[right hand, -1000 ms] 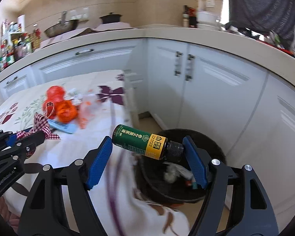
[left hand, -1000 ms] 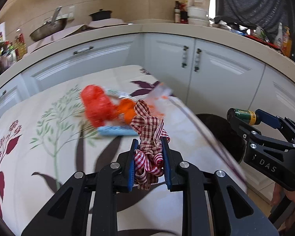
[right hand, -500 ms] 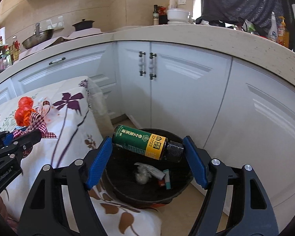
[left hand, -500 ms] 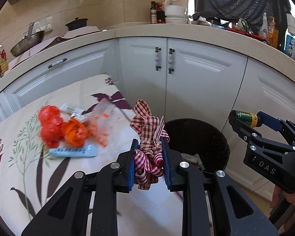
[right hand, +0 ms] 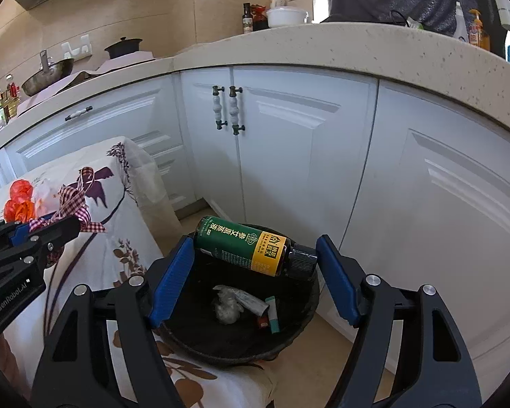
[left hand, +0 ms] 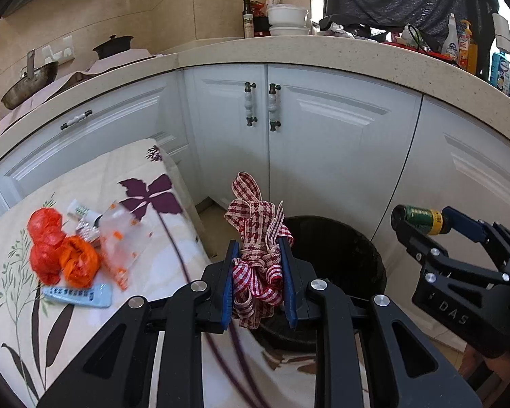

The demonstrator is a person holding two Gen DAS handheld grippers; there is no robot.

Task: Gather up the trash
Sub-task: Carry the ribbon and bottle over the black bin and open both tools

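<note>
Left tongs (left hand: 258,284) clamped on checked ribbon (left hand: 256,238), right tongs (right hand: 255,272) gripping green bottle (right hand: 251,250) lengthwise, both over black bin (right hand: 299,316) w/ scraps inside; orange bags (left hand: 61,258) on counter (left hand: 13,309)

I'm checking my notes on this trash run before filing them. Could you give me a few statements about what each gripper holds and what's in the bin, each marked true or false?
1. The left gripper is shut on a red-checked ribbon. True.
2. The right gripper holds a blue tube. False: it holds a green bottle, gripped end to end.
3. The black bin is empty. False: a crumpled wad and small tubes lie inside.
4. Orange bags lie on the floral tablecloth. True.
5. The bottle has no cap. False: a black cap is on.
</note>
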